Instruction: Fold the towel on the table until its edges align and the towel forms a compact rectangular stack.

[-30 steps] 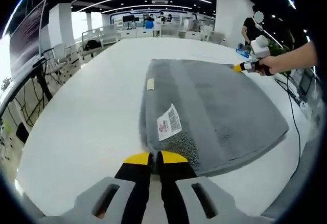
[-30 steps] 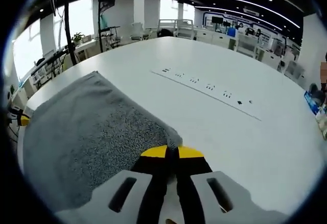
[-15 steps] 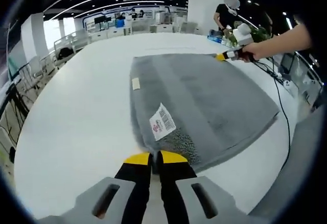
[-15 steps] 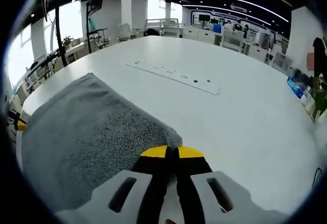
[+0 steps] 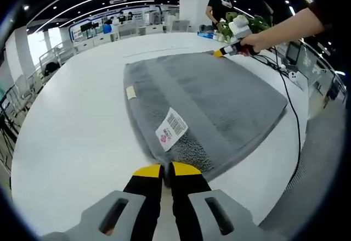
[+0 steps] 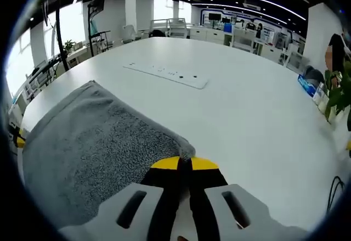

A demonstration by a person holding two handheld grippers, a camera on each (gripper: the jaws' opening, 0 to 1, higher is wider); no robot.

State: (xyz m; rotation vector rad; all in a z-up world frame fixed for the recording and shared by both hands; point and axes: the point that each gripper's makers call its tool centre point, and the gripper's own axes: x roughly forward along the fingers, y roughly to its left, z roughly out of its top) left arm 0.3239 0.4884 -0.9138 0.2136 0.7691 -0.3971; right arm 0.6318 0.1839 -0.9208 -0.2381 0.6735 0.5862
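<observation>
Grey towel [image 5: 208, 104] spread on the white worktop [image 5: 77, 115], one corner pinched between the closed jaws of each gripper, left gripper [image 5: 160, 170] and right gripper [image 6: 184, 164]; misaligned edges are risked if either shallow pinch slips

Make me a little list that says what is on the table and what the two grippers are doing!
towel: grey towel lying flat on the white table
tags: white barcode label and a small pale tag on the towel
left gripper: left gripper shut on a near corner of the towel
right gripper: right gripper shut on another corner
table extras: white power strip; black cable
</observation>
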